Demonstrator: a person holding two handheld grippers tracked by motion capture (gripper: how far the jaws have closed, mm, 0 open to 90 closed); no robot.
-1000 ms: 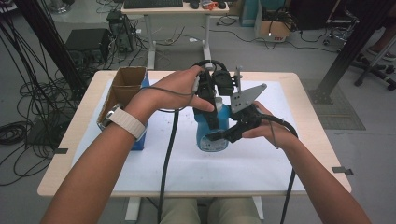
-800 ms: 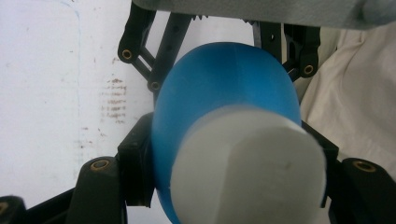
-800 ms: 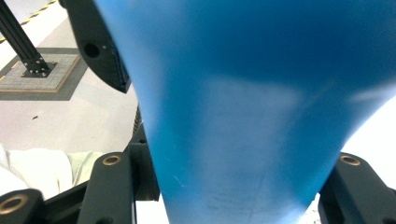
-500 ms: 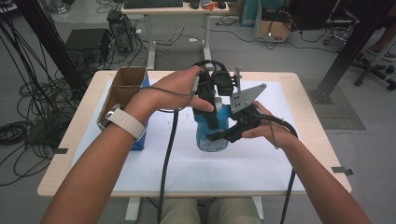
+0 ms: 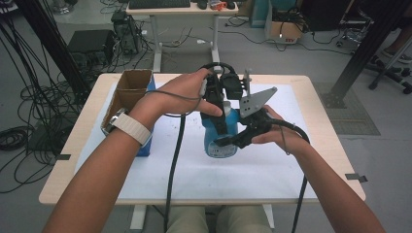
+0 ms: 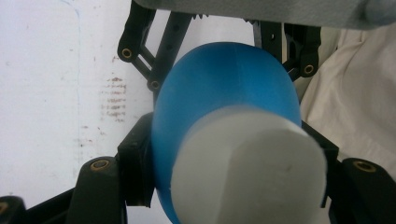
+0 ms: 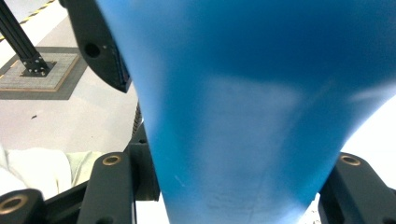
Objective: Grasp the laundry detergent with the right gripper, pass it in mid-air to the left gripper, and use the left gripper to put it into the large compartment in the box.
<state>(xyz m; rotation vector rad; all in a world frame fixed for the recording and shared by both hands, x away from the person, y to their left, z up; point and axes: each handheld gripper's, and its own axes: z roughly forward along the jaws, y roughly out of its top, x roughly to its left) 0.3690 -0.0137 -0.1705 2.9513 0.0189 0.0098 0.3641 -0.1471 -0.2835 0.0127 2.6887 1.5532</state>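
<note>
Smooth blue plastic bottle [image 5: 219,141], flat white cap [image 6: 247,170], clamped by black jaws

Bare forearms, white watch band [image 5: 130,127] on left wrist, beige trousers [image 5: 218,221]. Black grippers with brass-coloured pivot screws [image 6: 100,164], black cables [image 5: 173,160], grey triangular plate [image 5: 256,101].

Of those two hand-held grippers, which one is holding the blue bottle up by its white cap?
The left hand-held gripper: it clamps the blue bottle just below the white cap, while the right hand-held gripper grips lower on the body.
</note>
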